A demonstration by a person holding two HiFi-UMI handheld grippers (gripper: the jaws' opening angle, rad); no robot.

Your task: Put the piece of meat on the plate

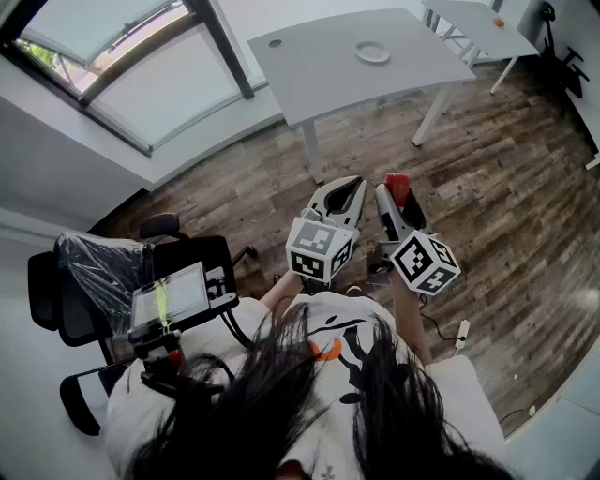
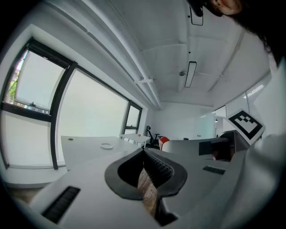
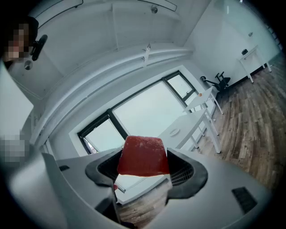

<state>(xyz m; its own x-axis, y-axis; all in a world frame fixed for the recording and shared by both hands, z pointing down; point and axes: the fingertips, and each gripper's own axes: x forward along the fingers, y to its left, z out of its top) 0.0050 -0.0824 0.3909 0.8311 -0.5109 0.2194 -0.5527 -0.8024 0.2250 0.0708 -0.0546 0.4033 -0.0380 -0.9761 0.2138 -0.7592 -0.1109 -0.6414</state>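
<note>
The piece of meat (image 1: 397,187), a red block, sits between the jaws of my right gripper (image 1: 393,199), which is shut on it; in the right gripper view the meat (image 3: 143,156) fills the gap between the pads. My left gripper (image 1: 351,185) is beside it, shut with nothing held, its tips meeting in the left gripper view (image 2: 144,153). Both grippers are held close to the person's body, above the wooden floor. The white plate (image 1: 372,52) lies on a grey table (image 1: 319,75) well ahead, and shows small in the right gripper view (image 3: 174,131).
A second white table (image 1: 478,26) with a small orange object (image 1: 499,22) stands at the far right, with a black office chair (image 1: 562,56) next to it. A black chair wrapped in plastic (image 1: 94,272) is at my left. A power strip (image 1: 459,333) lies on the floor.
</note>
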